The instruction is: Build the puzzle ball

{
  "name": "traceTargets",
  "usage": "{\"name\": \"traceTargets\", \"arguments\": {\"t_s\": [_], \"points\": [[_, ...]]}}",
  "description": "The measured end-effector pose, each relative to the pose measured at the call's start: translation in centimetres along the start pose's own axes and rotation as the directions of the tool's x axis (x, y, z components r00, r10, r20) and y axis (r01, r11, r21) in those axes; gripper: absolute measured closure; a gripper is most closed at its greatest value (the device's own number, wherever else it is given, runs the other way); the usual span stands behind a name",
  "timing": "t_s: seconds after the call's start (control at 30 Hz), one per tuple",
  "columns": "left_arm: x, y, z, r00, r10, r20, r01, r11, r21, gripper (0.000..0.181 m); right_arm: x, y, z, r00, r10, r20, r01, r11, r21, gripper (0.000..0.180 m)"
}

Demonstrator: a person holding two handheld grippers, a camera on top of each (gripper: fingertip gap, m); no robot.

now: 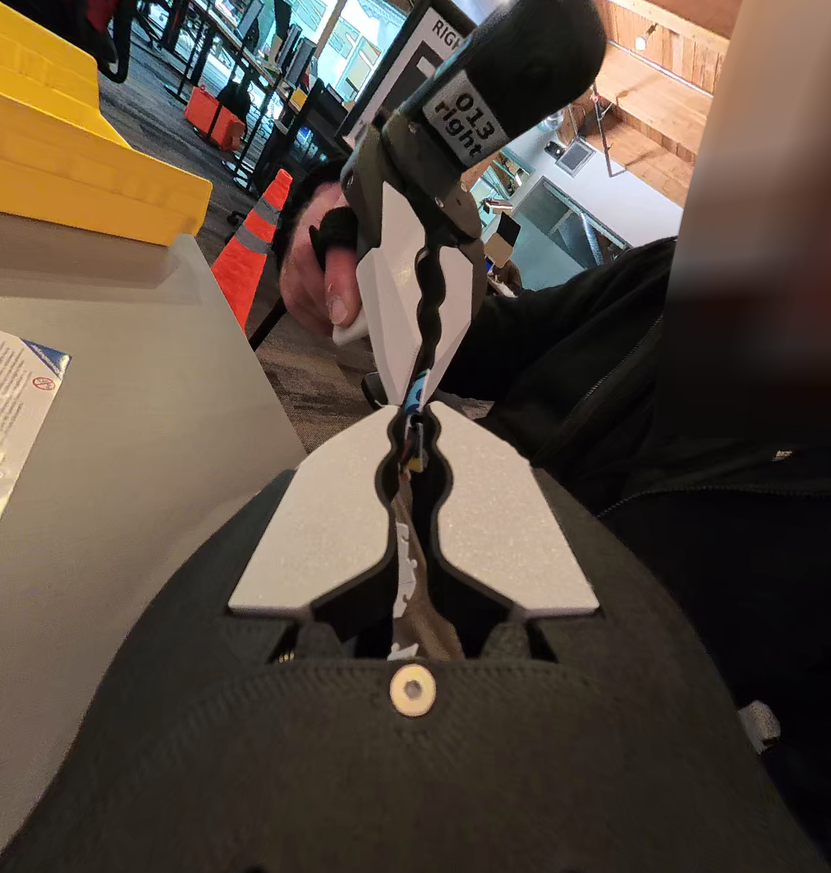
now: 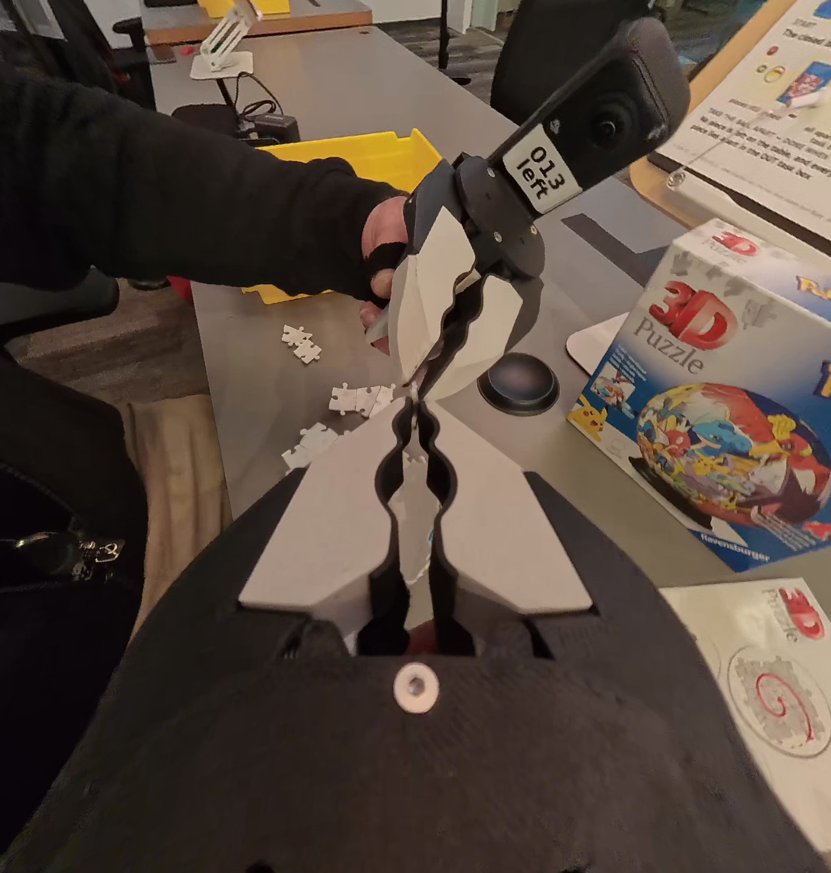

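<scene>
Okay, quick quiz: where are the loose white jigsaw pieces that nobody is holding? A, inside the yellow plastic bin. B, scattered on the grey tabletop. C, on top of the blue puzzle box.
B: the loose white jigsaw pieces lie scattered on the grey tabletop, apart from the yellow plastic bin and the blue puzzle box.

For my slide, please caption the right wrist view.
Both grippers meet tip to tip, pinching puzzle pieces above the table.
</scene>
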State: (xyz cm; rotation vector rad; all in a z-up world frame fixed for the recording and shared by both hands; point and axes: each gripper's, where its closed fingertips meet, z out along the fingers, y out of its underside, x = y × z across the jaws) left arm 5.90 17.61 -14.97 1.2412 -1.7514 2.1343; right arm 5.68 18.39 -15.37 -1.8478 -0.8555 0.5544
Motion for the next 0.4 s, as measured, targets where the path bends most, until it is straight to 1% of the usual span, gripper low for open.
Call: {"name": "traceTargets", "arguments": {"t_s": [0.03,0.1,0.2,0.27,0.3,0.33,0.4], "points": [[-0.2,-0.1,0.1,1.0,0.011,0.008,-0.011,1.0,-0.005,0.174,0.2,0.4,-0.3,1.0,0.024,-0.02,-0.024,1.0,-0.003,0.18],[-0.7,-0.3,0.0,0.998,0.042,0.054,-0.041,0.999,-0.024,0.166,0.6,1.3,-0.9,0.995,0.076,-0.058,-0.077,0.997,-0.006,0.18],[-2.0,0.1,-0.3,0.973,0.135,0.186,-0.117,0.987,-0.108,0.153,0.9,2.9,-2.0,0.981,0.166,-0.104,-0.167,0.986,-0.002,0.18],[-3.9,1.4,-0.6,0.915,0.252,0.315,-0.176,0.952,-0.252,0.145,1.2,4.2,-2.5,0.968,0.21,-0.14,-0.215,0.977,-0.016,0.18],[-4.5,2.2,-0.6,0.89,0.297,0.345,-0.185,0.928,-0.323,0.14,1.2,4.8,-2.7,0.96,0.233,-0.152,-0.241,0.97,-0.031,0.18],[-5.1,3.0,-0.6,0.872,0.322,0.368,-0.175,0.909,-0.379,0.14,1.2,5.5,-2.6,0.956,0.248,-0.157,-0.259,0.964,-0.052,0.18],[-6.3,5.1,-0.5,0.84,0.38,0.388,-0.144,0.845,-0.515,0.138,1.0,6.9,-2.4,0.95,0.261,-0.174,-0.282,0.953,-0.111,0.18]]}}
